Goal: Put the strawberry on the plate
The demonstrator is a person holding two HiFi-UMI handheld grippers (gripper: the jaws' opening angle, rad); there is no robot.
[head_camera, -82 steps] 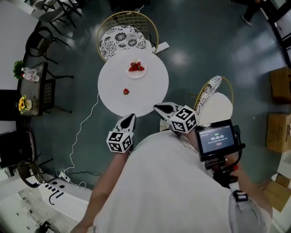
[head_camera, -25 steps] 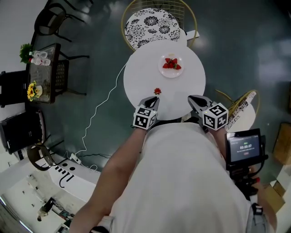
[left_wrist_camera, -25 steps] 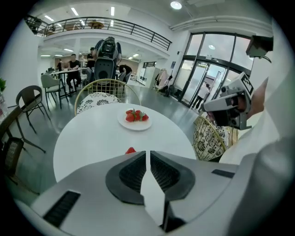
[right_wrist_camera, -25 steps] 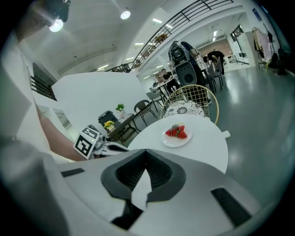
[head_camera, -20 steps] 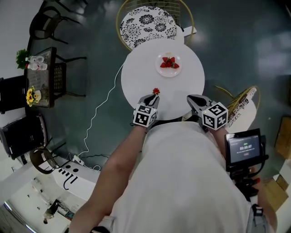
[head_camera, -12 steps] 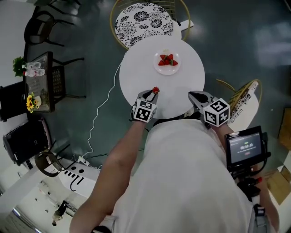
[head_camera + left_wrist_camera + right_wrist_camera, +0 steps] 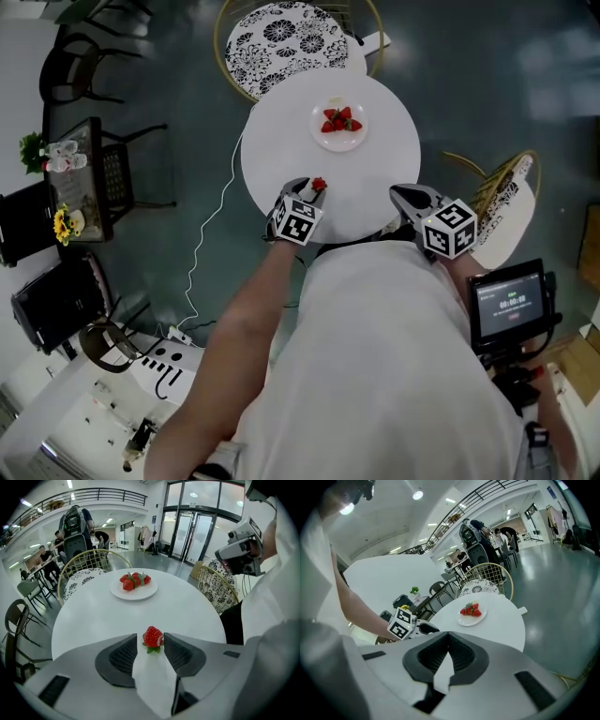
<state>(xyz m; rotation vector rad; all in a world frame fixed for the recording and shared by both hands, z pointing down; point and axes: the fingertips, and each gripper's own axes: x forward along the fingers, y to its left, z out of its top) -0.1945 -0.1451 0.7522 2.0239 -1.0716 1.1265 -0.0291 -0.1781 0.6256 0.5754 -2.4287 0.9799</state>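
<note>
A lone red strawberry point(image 7: 319, 184) lies on the round white table point(image 7: 281, 155) near its front edge. My left gripper point(image 7: 309, 190) reaches it. In the left gripper view the strawberry point(image 7: 153, 637) sits between the two tips of the left gripper point(image 7: 150, 637), whose jaws are opening and do not press on it. Farther back, a white plate point(image 7: 338, 141) holds several strawberries point(image 7: 339, 120); the same plate point(image 7: 133, 592) shows in the left gripper view. My right gripper point(image 7: 408, 199) hovers at the table's near right edge with its jaws shut and nothing in them point(image 7: 449, 634).
A wire chair with a patterned cushion point(image 7: 281, 33) stands behind the table, another point(image 7: 502, 202) at its right. A white cable point(image 7: 211, 234) runs over the dark floor at left. A hand-held screen point(image 7: 506, 305) is at lower right. People sit in the background.
My left gripper has moved forward to the lone strawberry, and its jaws have come apart around it. The right gripper has stayed at the table's near right edge.
</note>
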